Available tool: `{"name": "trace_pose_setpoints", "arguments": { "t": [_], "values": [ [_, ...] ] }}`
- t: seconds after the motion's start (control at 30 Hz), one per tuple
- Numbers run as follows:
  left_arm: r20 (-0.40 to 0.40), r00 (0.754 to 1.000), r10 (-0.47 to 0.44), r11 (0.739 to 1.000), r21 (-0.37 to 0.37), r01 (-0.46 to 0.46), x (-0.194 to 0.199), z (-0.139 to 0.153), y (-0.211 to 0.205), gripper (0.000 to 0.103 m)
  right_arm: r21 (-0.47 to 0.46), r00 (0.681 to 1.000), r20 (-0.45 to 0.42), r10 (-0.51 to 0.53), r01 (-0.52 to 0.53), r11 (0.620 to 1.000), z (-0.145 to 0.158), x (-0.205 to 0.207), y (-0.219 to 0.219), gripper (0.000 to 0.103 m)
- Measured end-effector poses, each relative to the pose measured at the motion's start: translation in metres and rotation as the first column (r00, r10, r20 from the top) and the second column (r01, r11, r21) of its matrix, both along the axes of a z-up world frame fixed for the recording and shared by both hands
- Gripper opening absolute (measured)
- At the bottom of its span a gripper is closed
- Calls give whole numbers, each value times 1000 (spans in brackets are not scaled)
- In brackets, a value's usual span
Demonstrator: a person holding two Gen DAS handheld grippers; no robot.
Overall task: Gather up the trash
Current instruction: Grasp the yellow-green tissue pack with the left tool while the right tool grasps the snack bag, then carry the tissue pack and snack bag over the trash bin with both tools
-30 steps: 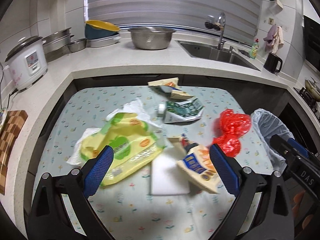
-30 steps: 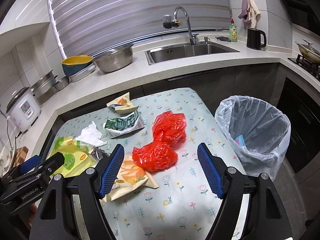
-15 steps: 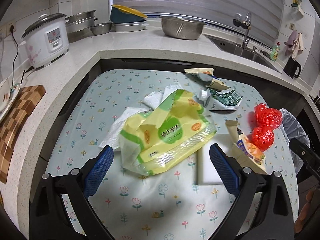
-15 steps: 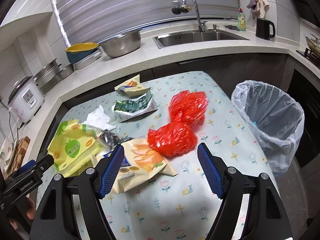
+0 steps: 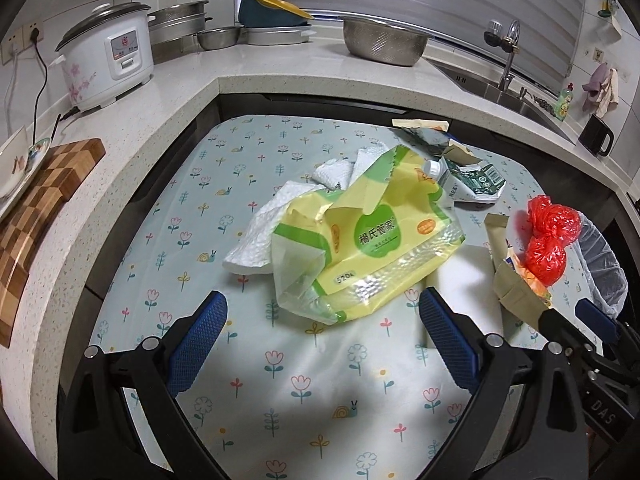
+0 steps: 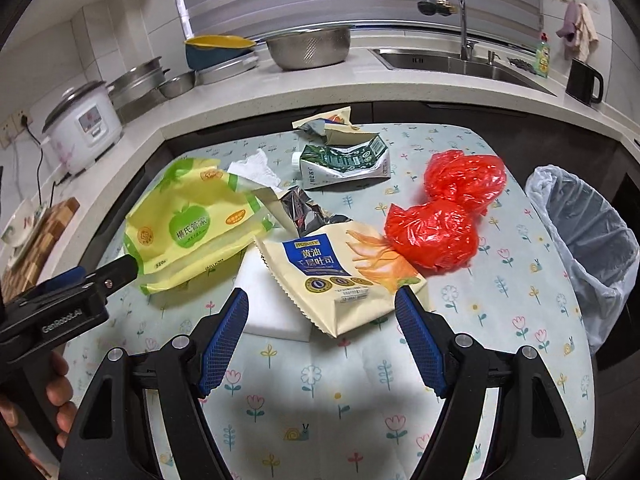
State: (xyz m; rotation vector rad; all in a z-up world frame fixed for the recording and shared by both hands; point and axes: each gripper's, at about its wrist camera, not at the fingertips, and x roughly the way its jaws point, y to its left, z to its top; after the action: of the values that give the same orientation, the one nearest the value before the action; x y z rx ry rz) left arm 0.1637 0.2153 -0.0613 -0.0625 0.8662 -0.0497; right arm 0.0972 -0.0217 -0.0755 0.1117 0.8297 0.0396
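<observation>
Trash lies on the flowered table. My left gripper (image 5: pixel 322 328) is open and empty, just short of a yellow-green plastic bag (image 5: pixel 368 240), which also shows in the right wrist view (image 6: pixel 192 224). My right gripper (image 6: pixel 322 328) is open and empty, just in front of a cream bread bag (image 6: pixel 340 268). Two red plastic bags (image 6: pixel 448 208) lie beyond it. A green carton (image 6: pixel 344 160), a torn wrapper (image 6: pixel 324 124), white tissue (image 5: pixel 280 224) and a white flat block (image 6: pixel 272 304) lie among them. The lined trash bin (image 6: pixel 592 232) stands off the table's right edge.
The counter wraps around the back and left with a rice cooker (image 5: pixel 108 60), steel bowls (image 5: pixel 384 40), a sink (image 6: pixel 452 64), a kettle (image 6: pixel 584 80) and a wooden board (image 5: pixel 44 184). The left gripper's body (image 6: pixel 72 304) shows at the right wrist view's left edge.
Both grippers have moved forward and lower towards the trash. The left view has swung left onto the yellow-green bag; the right one has closed in on the bread bag.
</observation>
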Motion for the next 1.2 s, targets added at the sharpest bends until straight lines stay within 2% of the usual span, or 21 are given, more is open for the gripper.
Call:
{"name": "trace_pose_setpoints", "arguments": {
  "t": [0.07,0.13,0.2,0.23,0.3,0.37,0.57,0.63,0.73,0.8,0.83,0.87,0.9,1.07,1.2],
  "values": [
    [-1,1000,6,1000,-4,-6,2,-1,3,92,-29,1000,-3,1,-2,1000,-4,6,2,63],
    [-1,1000,13,1000,-4,-13,6,-2,7,92,-50,1000,-17,1,-2,999,-8,13,2,41],
    [2,1000,22,1000,-2,-22,10,-2,9,92,-48,1000,-27,-1,0,999,-10,17,0,31],
    [3,1000,24,1000,0,-24,14,-3,10,92,-48,1000,-30,-2,0,999,-11,18,-2,19],
    [9,1000,20,1000,-1,-20,21,-4,11,92,-36,999,-32,1,-2,999,-11,19,-5,8],
    [24,1000,14,1000,-2,-14,28,-3,10,92,-18,1000,-23,6,-6,1000,-8,16,-7,1],
    [75,997,-34,999,-8,34,48,1,-3,91,9,1000,9,25,-25,1000,7,10,-10,1],
    [78,996,-50,999,2,50,55,1,-10,87,23,1000,22,19,-20,1000,14,8,-13,1],
    [57,995,-79,997,2,79,64,-1,-20,65,36,999,32,10,-11,999,21,8,-18,1],
    [31,995,-95,995,6,95,70,-4,-25,34,48,999,36,5,-7,999,24,8,-22,1],
    [16,995,-99,995,7,99,72,-6,-27,27,55,999,40,2,-5,998,27,7,-23,1],
    [1,994,-107,994,5,107,72,-8,-28,9,57,999,44,0,-2,998,29,7,-24,1],
    [-7,994,-109,994,3,109,72,-9,-29,2,58,999,48,-3,0,998,31,6,-25,1],
    [40,991,-125,992,-9,125,54,7,-36,0,76,997,82,-8,1,997,46,-1,-33,1],
    [81,987,-140,989,-33,143,39,31,-46,0,87,993,118,-12,2,996,61,-6,-39,1]
  ]
}}
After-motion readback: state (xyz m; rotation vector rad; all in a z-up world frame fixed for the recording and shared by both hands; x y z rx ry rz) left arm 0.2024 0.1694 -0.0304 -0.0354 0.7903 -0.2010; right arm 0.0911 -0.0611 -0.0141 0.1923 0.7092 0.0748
